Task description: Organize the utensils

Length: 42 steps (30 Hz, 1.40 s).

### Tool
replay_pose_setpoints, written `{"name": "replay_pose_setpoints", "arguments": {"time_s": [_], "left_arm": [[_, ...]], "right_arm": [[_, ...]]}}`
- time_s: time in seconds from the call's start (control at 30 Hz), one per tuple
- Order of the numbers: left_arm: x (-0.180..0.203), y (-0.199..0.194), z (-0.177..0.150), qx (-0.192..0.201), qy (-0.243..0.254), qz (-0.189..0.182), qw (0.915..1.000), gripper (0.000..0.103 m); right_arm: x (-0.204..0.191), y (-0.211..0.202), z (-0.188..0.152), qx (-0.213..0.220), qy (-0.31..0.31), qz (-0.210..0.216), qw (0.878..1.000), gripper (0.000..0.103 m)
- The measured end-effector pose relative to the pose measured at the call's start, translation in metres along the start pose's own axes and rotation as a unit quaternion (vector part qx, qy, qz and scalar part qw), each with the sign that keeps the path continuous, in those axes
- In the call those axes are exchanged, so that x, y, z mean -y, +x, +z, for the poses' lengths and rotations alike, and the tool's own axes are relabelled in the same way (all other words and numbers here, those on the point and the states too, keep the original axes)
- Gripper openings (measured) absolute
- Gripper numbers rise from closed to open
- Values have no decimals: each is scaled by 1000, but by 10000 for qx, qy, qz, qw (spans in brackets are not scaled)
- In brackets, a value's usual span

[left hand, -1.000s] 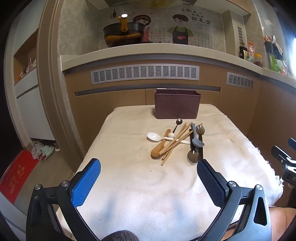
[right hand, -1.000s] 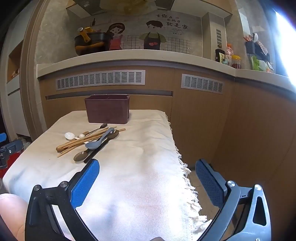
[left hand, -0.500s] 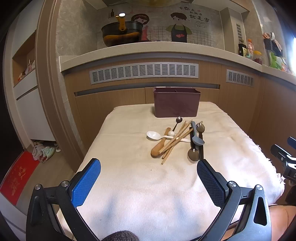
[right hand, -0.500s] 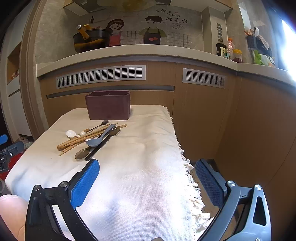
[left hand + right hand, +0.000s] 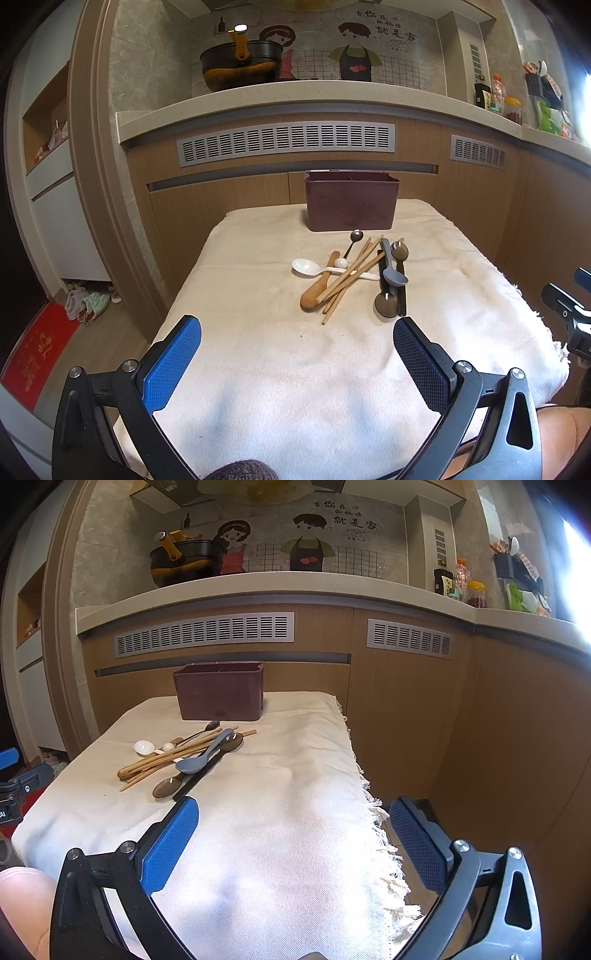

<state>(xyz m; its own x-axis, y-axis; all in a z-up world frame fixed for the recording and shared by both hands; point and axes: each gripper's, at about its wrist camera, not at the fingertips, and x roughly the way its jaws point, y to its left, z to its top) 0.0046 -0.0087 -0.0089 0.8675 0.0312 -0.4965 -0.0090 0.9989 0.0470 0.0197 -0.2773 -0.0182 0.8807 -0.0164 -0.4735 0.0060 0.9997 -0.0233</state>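
A dark maroon utensil holder [image 5: 351,202] [image 5: 220,691] stands at the far end of the cloth-covered table [image 5: 280,369]. In front of it lies a loose pile: a white spoon [image 5: 305,266], a wooden spoon [image 5: 317,288], wooden chopsticks [image 5: 351,273], a grey-blue spoon [image 5: 391,269] [image 5: 201,760], dark metal spoons [image 5: 386,304] and black chopsticks [image 5: 195,781]. My left gripper [image 5: 297,332] is open over the near cloth, short of the pile. My right gripper [image 5: 293,812] is open over the table's right edge, with the pile ahead to its left.
A kitchen counter [image 5: 295,99] with a vent panel runs behind the table, bearing a black pot [image 5: 240,70] and jars. The cloth's fringed right edge [image 5: 376,812] hangs beside a wooden cabinet. A red mat [image 5: 33,354] and slippers lie on the floor at left.
Both grippers have risen and edged slightly forward toward the pile, and the right one has turned a little left. The utensils have not moved. Both stay open.
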Motion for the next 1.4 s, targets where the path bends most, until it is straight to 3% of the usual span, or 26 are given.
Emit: {"name": "replay_pose_setpoints", "arguments": {"time_s": [1.4], "left_arm": [[1,-2,-3,-69,59,-7,10000,103]], "right_arm": [[2,-1,-1,16,20,47,10000,103]]}}
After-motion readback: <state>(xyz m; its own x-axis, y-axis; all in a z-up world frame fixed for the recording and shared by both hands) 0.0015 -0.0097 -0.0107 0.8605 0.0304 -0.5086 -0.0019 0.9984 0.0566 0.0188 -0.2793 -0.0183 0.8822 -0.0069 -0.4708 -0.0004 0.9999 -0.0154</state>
